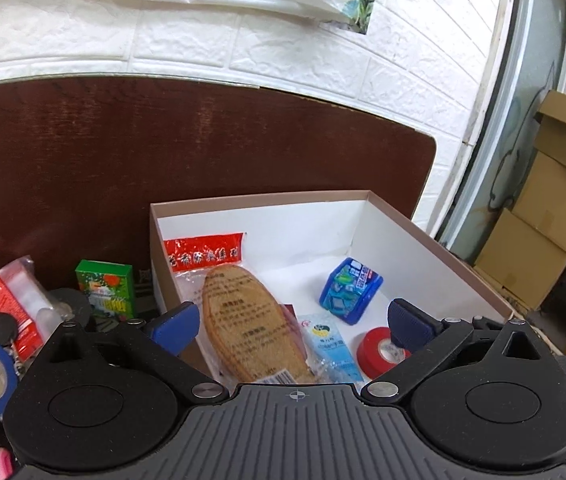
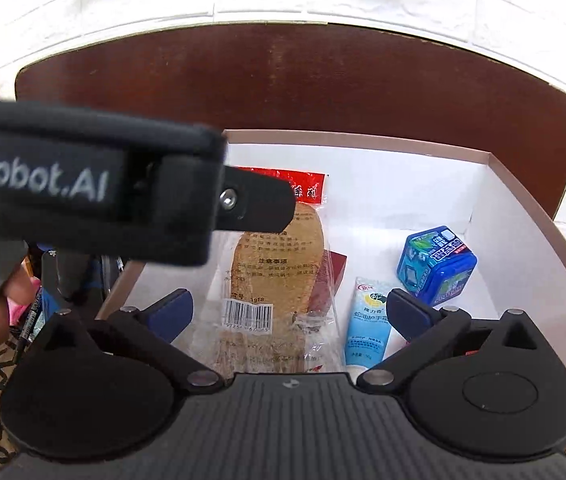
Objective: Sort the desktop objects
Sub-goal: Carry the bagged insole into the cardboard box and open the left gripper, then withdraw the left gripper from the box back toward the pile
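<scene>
At lower left of the surface, unsorted clutter including a green box waits beside the box. My left gripper and right gripper hover spread, empty, above it. I'd swing left, pinching squarely.

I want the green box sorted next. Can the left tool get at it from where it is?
Probably yes. The left tool is open and empty over the white box, and the green box stands just outside its left wall, top uncovered. The clutter beside it, like the red tube, may crowd the fingers.
</scene>
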